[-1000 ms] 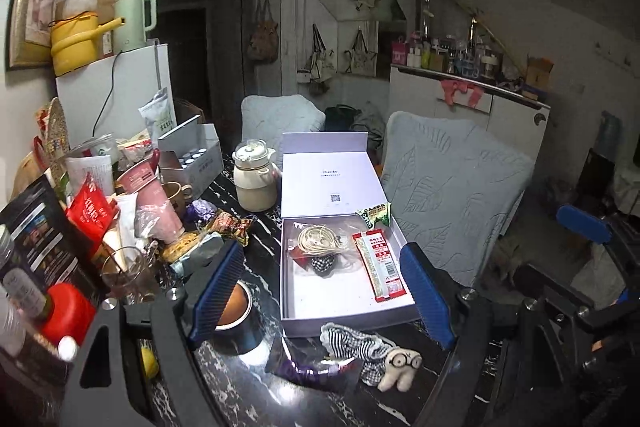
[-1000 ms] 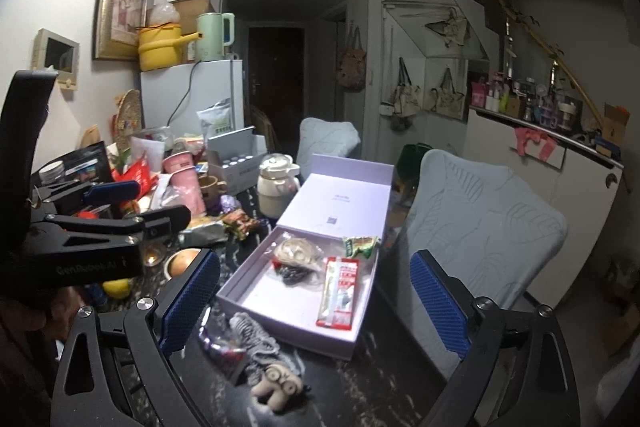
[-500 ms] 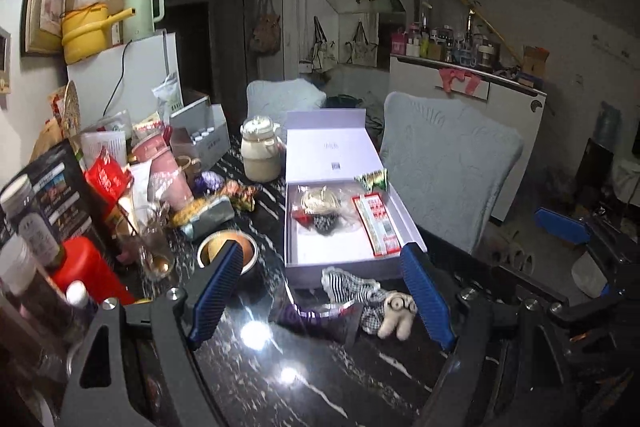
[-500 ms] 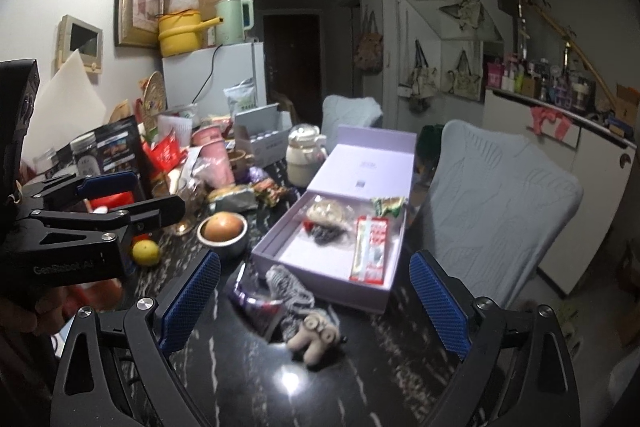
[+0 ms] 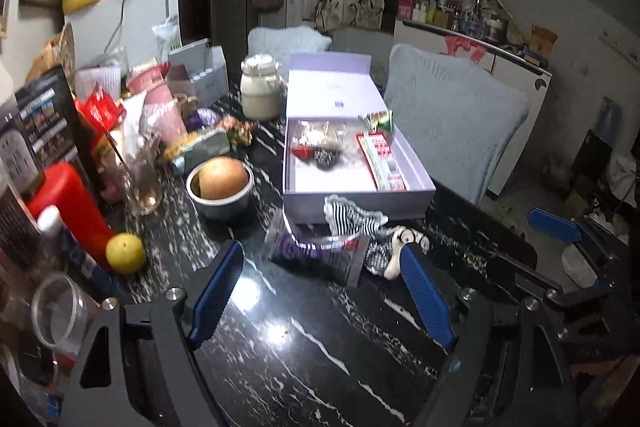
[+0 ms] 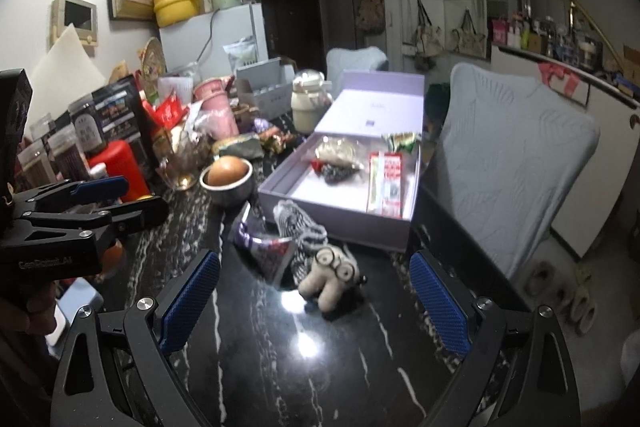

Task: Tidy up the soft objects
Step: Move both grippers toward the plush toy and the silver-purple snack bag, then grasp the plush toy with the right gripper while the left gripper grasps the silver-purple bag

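Observation:
An open lilac box (image 5: 412, 169) (image 6: 304, 167) lies on the black marble table (image 5: 304, 339) and holds a small bagged item (image 6: 338, 150) and a red-and-white packet (image 6: 386, 179). In front of it lie a striped sock (image 5: 352, 217) (image 6: 296, 223), a purple foil wrapper (image 5: 316, 253) (image 6: 260, 247) and a beige plush toy with big eyes (image 5: 400, 247) (image 6: 332, 273). My left gripper (image 5: 320, 291) is open and empty, just short of them. My right gripper (image 6: 314, 301) is open and empty, facing the plush toy.
A metal bowl with a round brown fruit (image 5: 222, 183) stands left of the box, with a yellow citrus fruit (image 5: 125, 253), a red container (image 5: 68, 203), a glass (image 5: 136, 167) and piled clutter beyond. A cream jar (image 5: 261, 93) is behind. Padded chairs (image 6: 512, 159) stand right.
Both grippers have pulled back and risen from the box. More bare table shows in front. The sock, wrapper and toy now lie between the fingers' line of sight. Nothing was grasped.

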### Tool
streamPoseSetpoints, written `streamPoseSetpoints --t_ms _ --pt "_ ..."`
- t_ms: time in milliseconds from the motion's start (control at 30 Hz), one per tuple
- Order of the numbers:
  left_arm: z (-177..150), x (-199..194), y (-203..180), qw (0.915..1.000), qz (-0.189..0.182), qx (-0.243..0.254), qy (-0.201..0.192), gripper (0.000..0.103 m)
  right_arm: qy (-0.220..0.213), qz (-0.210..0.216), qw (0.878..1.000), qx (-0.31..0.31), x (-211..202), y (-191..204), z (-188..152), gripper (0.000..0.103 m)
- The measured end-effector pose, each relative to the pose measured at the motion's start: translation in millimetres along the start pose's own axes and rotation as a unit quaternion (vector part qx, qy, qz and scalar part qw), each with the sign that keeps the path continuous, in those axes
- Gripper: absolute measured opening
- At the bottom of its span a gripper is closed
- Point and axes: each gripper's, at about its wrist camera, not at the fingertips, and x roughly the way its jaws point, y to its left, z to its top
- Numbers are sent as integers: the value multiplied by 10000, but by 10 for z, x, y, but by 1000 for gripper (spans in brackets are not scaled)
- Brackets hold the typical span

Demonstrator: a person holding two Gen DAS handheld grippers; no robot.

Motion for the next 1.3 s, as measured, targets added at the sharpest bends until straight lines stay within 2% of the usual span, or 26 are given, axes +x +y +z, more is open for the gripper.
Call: streamPoseSetpoints --t_ms 333,667,900,1067,1200,1267,1300 --pt "-234 345 81 9987 -67 -289 420 81 385 96 9992 110 344 -60 -220 97" --pt "-271 668 211 9962 126 -597 616 81 707 182 9973 112 740 -93 -352 97" --pt "-229 926 290 9934 321 -736 822 81 903 157 9957 123 1026 -186 -327 97" --pt "-142 1082 355 9916 324 -915 854 81 1100 234 9935 190 1296 -254 -311 97" --pt "-78 1204 367 9906 408 -988 853 81 1096 169 9936 191 1424 -276 -286 97" --pt "-54 1277 365 9900 464 -1006 879 81 1097 152 9937 169 1468 -291 -283 95" --pt "-44 1324 363 9894 495 -1022 908 81 1128 150 9934 159 1492 -299 -286 89"
